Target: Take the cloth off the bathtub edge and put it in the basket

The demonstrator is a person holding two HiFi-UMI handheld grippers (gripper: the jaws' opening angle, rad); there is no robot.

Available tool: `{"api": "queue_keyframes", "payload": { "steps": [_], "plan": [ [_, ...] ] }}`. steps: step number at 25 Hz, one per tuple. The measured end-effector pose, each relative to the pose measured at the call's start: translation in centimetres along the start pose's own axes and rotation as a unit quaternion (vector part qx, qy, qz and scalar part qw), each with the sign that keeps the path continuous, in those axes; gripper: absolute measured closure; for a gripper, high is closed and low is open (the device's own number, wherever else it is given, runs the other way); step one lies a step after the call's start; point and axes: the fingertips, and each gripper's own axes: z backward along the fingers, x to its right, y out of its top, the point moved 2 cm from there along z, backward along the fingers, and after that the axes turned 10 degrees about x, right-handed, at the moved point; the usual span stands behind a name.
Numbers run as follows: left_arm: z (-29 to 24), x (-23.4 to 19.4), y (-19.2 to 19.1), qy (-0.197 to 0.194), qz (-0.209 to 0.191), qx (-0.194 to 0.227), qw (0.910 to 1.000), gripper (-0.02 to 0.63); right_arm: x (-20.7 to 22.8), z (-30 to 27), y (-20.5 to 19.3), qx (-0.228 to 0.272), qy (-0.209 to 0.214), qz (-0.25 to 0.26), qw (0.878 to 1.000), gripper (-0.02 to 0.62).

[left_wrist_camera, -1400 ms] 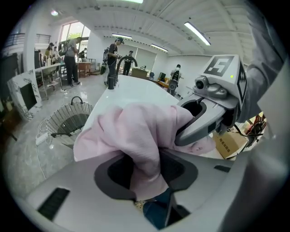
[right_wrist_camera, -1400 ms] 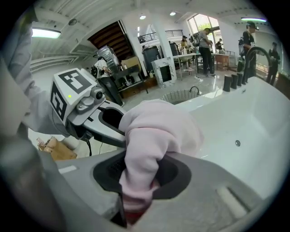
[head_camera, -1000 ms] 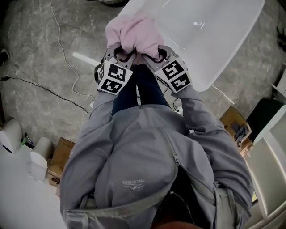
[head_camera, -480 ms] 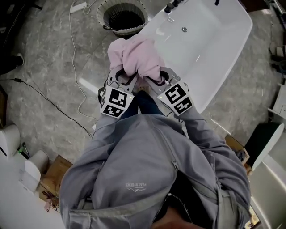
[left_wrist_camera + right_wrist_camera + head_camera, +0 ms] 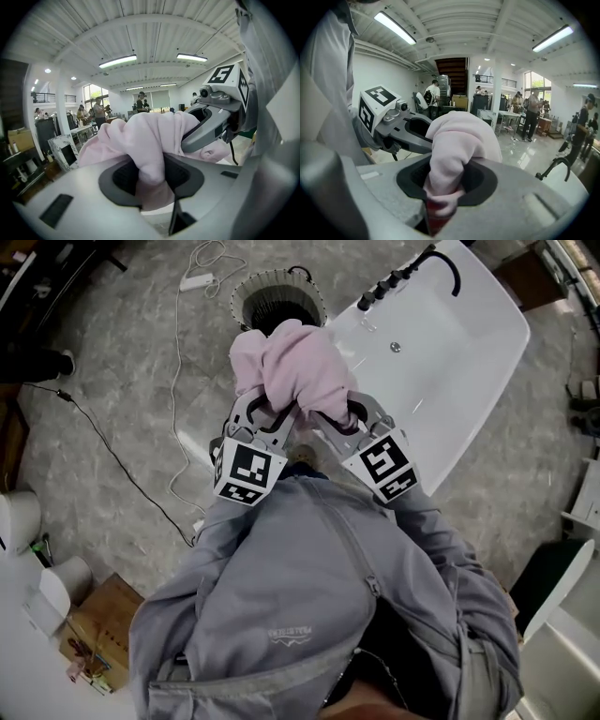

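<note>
Left gripper [image 5: 266, 416], right gripper [image 5: 330, 414] clamp cloth [image 5: 291, 362], bunched, long axis unclear.

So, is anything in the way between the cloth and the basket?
Nothing visible is. The cloth is clamped in the left gripper and the right gripper, and the basket stands open on the floor just beyond it, beside the bathtub.

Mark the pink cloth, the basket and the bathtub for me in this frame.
pink cloth [image 5: 291, 367], head view, middle of the bunched fabric.
basket [image 5: 244, 296], head view, left side of its rim.
bathtub [image 5: 450, 371], head view, bare white inner surface.
</note>
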Motion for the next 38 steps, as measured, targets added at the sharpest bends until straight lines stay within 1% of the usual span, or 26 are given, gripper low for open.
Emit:
{"api": "queue_keyframes", "payload": {
  "steps": [6,12,15,19,23,26,29,32,35,38],
  "plan": [
    [1.1,-0.4,3.1,0.045,-0.014,0.029,0.9985,0.467,0.2,1.2,3.0,0.038,0.016,0.029,0.999,0.485],
    [2.2,-0.9,5.0,0.091,-0.019,0.047,0.9946,0.468,0.3,1.5,5.0,0.067,0.047,0.051,0.995,0.485],
    [2.3,-1.0,6.1,0.110,-0.018,0.063,0.9918,0.469,0.6,1.6,5.9,0.079,0.062,0.067,0.993,0.485],
    [2.4,-2.1,6.4,0.134,-0.019,0.066,0.9886,0.471,1.0,0.5,6.7,0.092,0.075,0.076,0.990,0.485],
    [2.5,-3.6,6.6,0.144,-0.025,0.069,0.9869,0.471,1.4,-0.8,7.5,0.103,0.079,0.080,0.988,0.485],
    [1.9,-5.3,6.9,0.145,-0.031,0.077,0.9859,0.471,2.3,-2.0,8.3,0.110,0.072,0.083,0.988,0.485],
    [0.4,-7.1,7.3,0.137,-0.036,0.084,0.9863,0.471,4.0,-3.3,8.9,0.115,0.060,0.087,0.988,0.485],
    [-1.4,-9.9,7.5,0.115,-0.042,0.086,0.9887,0.472,6.1,-5.4,9.8,0.121,0.038,0.080,0.989,0.485],
    [-2.7,-13.6,7.3,0.090,-0.048,0.091,0.9907,0.472,7.6,-8.5,10.9,0.124,0.013,0.073,0.989,0.485],
    [-4.5,-18.0,6.9,0.057,-0.061,0.101,0.9914,0.472,9.5,-12.3,11.9,0.125,-0.024,0.074,0.989,0.485]
  ]
}}
